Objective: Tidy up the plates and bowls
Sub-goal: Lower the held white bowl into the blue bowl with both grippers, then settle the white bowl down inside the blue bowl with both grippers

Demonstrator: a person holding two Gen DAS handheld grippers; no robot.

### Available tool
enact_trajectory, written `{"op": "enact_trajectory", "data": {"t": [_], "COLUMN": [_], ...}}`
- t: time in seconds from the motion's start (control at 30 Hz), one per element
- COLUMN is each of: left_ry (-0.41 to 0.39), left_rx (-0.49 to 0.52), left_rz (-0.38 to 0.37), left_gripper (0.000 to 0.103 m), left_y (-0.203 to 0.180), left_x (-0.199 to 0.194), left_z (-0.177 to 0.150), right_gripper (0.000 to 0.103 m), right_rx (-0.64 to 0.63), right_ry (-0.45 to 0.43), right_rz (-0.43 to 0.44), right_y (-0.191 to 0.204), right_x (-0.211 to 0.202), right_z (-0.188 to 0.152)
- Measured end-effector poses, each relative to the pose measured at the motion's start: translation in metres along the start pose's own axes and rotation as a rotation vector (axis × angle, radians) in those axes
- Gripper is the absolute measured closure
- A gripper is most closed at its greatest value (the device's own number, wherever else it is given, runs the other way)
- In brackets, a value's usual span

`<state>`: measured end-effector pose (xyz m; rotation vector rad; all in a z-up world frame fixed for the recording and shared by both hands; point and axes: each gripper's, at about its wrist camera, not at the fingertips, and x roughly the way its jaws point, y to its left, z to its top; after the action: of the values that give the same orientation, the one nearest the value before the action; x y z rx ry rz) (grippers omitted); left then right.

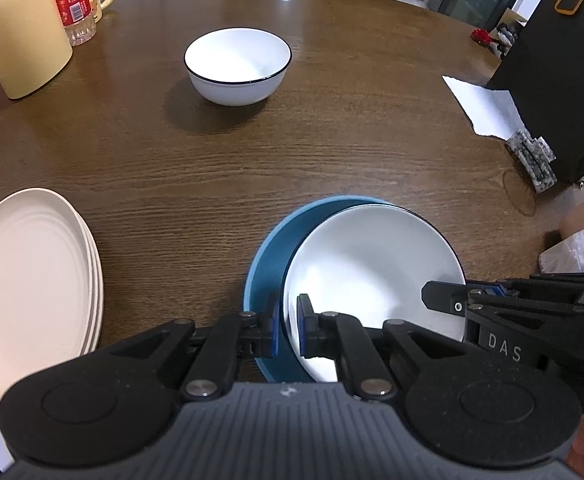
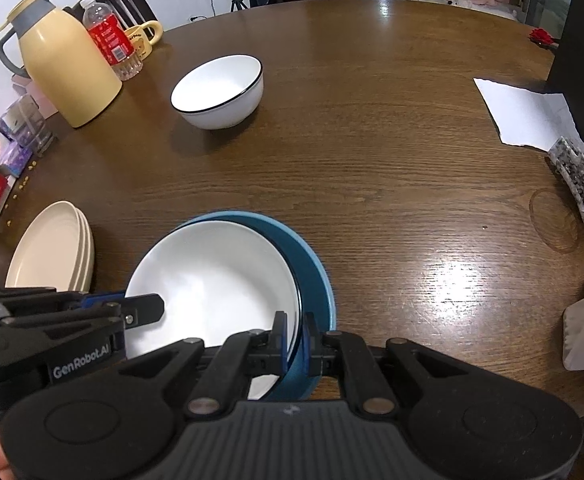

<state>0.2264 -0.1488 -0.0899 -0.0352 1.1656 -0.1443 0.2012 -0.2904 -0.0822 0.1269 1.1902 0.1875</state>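
A round, dark wooden worktop (image 1: pixel 251 168) fills both views, with a chair and a tripod stand behind its far edge. We hold a two-finger tool in each hand, and both point steeply down at the near side of the wood.

There a white plate (image 1: pixel 372 268) with a thin dark rim lies inside a blue plate (image 1: pixel 269 264), sitting off-centre toward our right so that a crescent of blue shows on our left. Our left gripper (image 1: pixel 288 326) has its fingers closed on the left edge of the pair: one blue pad sits on the outer side of the blue rim, the other on the white surface inside. Our right gripper (image 2: pixel 296 344) does the same on the opposite edge, fingers clamped across the rims of both plates. Whether the plates touch the wood or hang just above it we cannot tell.

Further away, near the middle, stands a white bowl (image 1: pixel 237 66) with a dark rim, upright and empty. On our left lies a stack of cream plates (image 1: pixel 31 280). At the far left stand a yellow jug (image 2: pixel 65 68), a bottle with a red label (image 2: pixel 107 38) and a yellow mug (image 2: pixel 143 38). On the right lies a sheet of white paper (image 2: pixel 528 116), beside a speckled hair clip (image 2: pixel 580 180).
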Motion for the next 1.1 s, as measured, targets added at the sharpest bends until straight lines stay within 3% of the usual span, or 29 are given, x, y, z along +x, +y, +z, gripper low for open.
{"op": "enact_trajectory", "data": {"t": [1.1], "left_ry": [0.073], "left_rx": [0.041], "left_rz": [0.063], "left_gripper": [0.094], "left_y": [-0.007], "left_x": [0.022], "left_z": [0.005], "right_gripper": [0.096], "right_rx": [-0.006], "right_ry": [0.055], "right_rz": [-0.016], "right_y": [0.0], "right_x": [0.023], "right_z": [0.006]}}
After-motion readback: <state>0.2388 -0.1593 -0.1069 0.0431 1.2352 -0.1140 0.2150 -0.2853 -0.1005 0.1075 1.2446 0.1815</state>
